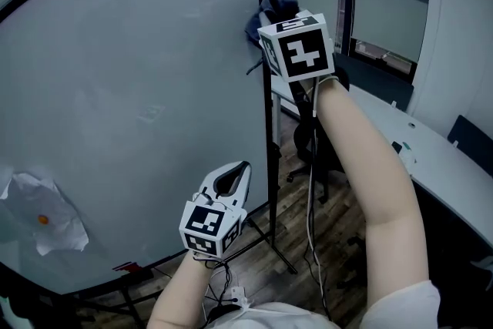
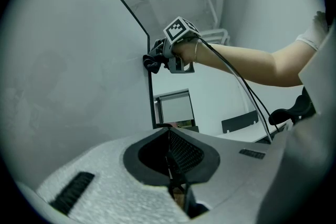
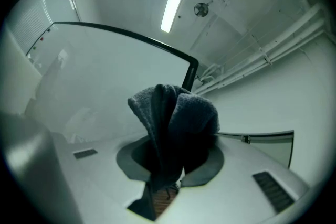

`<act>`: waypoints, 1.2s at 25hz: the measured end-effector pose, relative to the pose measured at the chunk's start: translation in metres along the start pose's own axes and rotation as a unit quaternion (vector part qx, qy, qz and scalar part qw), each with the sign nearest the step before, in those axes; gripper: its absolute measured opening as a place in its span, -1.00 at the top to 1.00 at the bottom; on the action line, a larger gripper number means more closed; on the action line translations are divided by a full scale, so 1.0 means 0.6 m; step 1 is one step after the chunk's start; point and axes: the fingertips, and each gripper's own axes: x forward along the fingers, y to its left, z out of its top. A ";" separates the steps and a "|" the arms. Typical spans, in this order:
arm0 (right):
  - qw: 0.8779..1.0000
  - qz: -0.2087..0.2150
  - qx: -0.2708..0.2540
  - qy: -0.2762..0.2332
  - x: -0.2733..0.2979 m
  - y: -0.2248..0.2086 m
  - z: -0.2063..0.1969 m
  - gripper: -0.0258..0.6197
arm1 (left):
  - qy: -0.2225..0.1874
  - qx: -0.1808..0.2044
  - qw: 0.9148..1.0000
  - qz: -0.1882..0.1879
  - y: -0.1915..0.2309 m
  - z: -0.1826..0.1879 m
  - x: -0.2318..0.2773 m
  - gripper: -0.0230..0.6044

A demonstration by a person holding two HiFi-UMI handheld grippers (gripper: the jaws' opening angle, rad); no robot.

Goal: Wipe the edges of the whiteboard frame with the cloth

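The whiteboard's black frame [image 1: 266, 96] runs down the board's right side. My right gripper [image 1: 271, 25] is high on that edge, shut on a dark blue cloth [image 1: 275, 5] that presses against the frame. In the right gripper view the cloth [image 3: 173, 118] bunches up between the jaws of the gripper [image 3: 170, 157], with the frame's top corner [image 3: 191, 68] just behind. My left gripper [image 1: 240, 169] hangs lower, in front of the board near the same edge, shut with nothing held. The left gripper [image 2: 169, 136] looks up at the right gripper [image 2: 176, 55] and the cloth [image 2: 153, 62].
A crumpled white sheet [image 1: 45, 218] with an orange dot sticks to the board's lower left. The board's stand legs [image 1: 273, 246] spread over the wood floor. A long white table [image 1: 431, 158] and a dark chair [image 1: 470, 139] stand to the right, below a window [image 1: 389, 19].
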 end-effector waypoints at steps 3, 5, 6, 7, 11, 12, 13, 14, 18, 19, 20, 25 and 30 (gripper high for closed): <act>1.000 -0.008 -0.001 0.007 -0.007 0.009 -0.038 0.68 | 0.005 -0.004 1.000 -0.004 -0.009 -0.011 -0.003 0.86; 1.000 -0.008 0.014 0.014 -0.012 0.015 -0.065 0.68 | 0.005 -0.010 1.000 -0.003 -0.012 -0.018 -0.004 0.86; 1.000 -0.008 0.021 0.018 -0.015 0.020 -0.079 0.68 | 0.005 -0.013 1.000 -0.002 -0.012 -0.023 -0.004 0.86; 0.999 -0.007 0.025 0.024 -0.017 0.026 -0.092 0.68 | 0.005 -0.017 1.000 -0.001 -0.014 -0.028 -0.005 0.86; 0.998 0.004 0.029 0.048 -0.029 0.056 -0.151 0.68 | 0.009 -0.034 0.999 -0.006 -0.031 -0.054 -0.005 0.86; 0.998 0.007 0.030 0.054 -0.032 0.062 -0.167 0.68 | 0.013 -0.037 0.999 -0.008 -0.036 -0.062 -0.006 0.86; 0.998 0.010 0.032 0.060 -0.035 0.068 -0.182 0.68 | 0.016 -0.041 0.999 -0.009 -0.041 -0.071 -0.007 0.86; 0.997 0.013 0.034 0.065 -0.038 0.072 -0.197 0.68 | 0.020 -0.044 0.999 -0.009 -0.044 -0.078 -0.007 0.86; 0.995 0.025 0.047 0.083 -0.047 0.091 -0.250 0.68 | 0.033 -0.058 0.998 -0.004 -0.044 -0.108 -0.011 0.86; 0.995 0.026 0.049 0.088 -0.050 0.095 -0.263 0.67 | 0.036 -0.063 0.997 -0.003 -0.044 -0.114 -0.011 0.86; 0.994 0.027 0.051 0.093 -0.053 0.100 -0.275 0.68 | 0.038 -0.067 0.997 -0.002 -0.044 -0.120 -0.010 0.86; 0.989 0.039 0.063 0.128 -0.068 0.132 -0.348 0.68 | 0.048 -0.086 0.995 0.004 -0.047 -0.151 -0.012 0.86; 0.980 0.058 0.081 0.172 -0.084 0.166 -0.436 0.68 | 0.066 -0.102 0.993 0.003 -0.055 -0.189 -0.016 0.86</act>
